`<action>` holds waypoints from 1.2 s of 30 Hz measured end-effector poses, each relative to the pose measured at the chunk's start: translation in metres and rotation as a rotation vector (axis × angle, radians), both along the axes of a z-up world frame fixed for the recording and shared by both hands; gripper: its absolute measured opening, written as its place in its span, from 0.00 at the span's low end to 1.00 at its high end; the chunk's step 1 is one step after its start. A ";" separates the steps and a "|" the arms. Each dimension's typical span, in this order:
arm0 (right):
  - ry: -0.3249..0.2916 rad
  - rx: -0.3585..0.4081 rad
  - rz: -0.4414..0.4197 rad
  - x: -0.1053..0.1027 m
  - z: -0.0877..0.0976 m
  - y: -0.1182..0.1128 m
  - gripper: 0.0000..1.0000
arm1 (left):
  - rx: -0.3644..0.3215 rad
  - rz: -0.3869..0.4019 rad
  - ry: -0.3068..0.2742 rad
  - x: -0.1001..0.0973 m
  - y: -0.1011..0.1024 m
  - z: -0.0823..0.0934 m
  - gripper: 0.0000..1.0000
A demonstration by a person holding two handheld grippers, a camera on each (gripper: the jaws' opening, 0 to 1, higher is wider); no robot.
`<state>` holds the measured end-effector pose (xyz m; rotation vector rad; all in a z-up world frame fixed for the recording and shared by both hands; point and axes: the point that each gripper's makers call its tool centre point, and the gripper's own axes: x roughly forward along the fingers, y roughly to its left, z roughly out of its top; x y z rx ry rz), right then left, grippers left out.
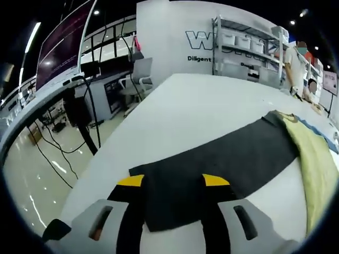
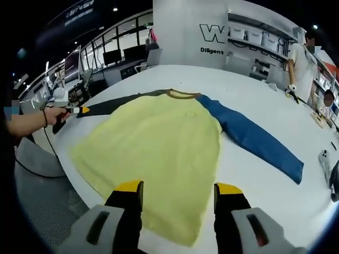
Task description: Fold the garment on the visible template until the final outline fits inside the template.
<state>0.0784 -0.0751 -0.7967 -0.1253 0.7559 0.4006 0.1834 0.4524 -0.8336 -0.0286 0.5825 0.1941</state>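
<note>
A long-sleeved shirt lies spread flat on the white table (image 2: pixel 249 90). Its body (image 2: pixel 159 143) is pale yellow with a brown collar (image 2: pixel 183 94); one sleeve is blue (image 2: pixel 254 140) and the other dark grey (image 2: pixel 116 103). My right gripper (image 2: pixel 179 187) hangs open just over the shirt's near hem. My left gripper (image 1: pixel 173 181) stands open over the cuff end of the dark sleeve (image 1: pixel 222 153), jaws apart above the cloth. The right gripper view also catches the left gripper (image 2: pixel 82 110), held in a hand at that cuff. The yellow body (image 1: pixel 318 159) runs along the right of the left gripper view.
The table edge (image 1: pixel 114 159) drops to a shiny floor with cables close to the dark sleeve. A person (image 2: pixel 302 58) stands at the far right by shelves (image 1: pixel 249 42). A small device (image 2: pixel 324 159) lies near the table's right side. An office chair (image 1: pixel 139 76) stands beyond.
</note>
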 end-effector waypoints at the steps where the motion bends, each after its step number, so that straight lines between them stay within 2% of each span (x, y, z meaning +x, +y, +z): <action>1: 0.000 0.000 0.001 0.000 0.000 0.000 0.51 | -0.001 0.000 -0.002 0.000 0.000 0.000 0.34; 6: 0.002 0.001 -0.003 -0.001 0.000 0.001 0.51 | 0.003 -0.001 -0.019 0.003 0.001 0.000 0.29; 9: -0.003 -0.008 0.016 -0.001 0.002 0.003 0.52 | 0.010 0.009 -0.029 0.004 0.006 0.000 0.18; 14: -0.009 -0.008 0.015 0.000 0.004 0.002 0.51 | 0.038 0.016 -0.014 0.008 0.016 0.002 0.03; 20: -0.006 -0.010 0.010 0.000 0.003 0.001 0.51 | 0.049 -0.019 -0.012 0.014 0.017 0.003 0.01; 23: -0.006 -0.008 0.007 0.001 0.004 0.001 0.51 | 0.064 -0.015 -0.014 0.018 0.022 0.004 0.01; 29: -0.012 -0.008 0.000 0.003 0.006 -0.002 0.51 | 0.041 0.001 -0.003 0.030 0.034 0.008 0.01; 36: -0.007 0.002 -0.013 0.003 0.005 -0.004 0.50 | 0.029 0.007 -0.053 0.044 0.039 0.032 0.01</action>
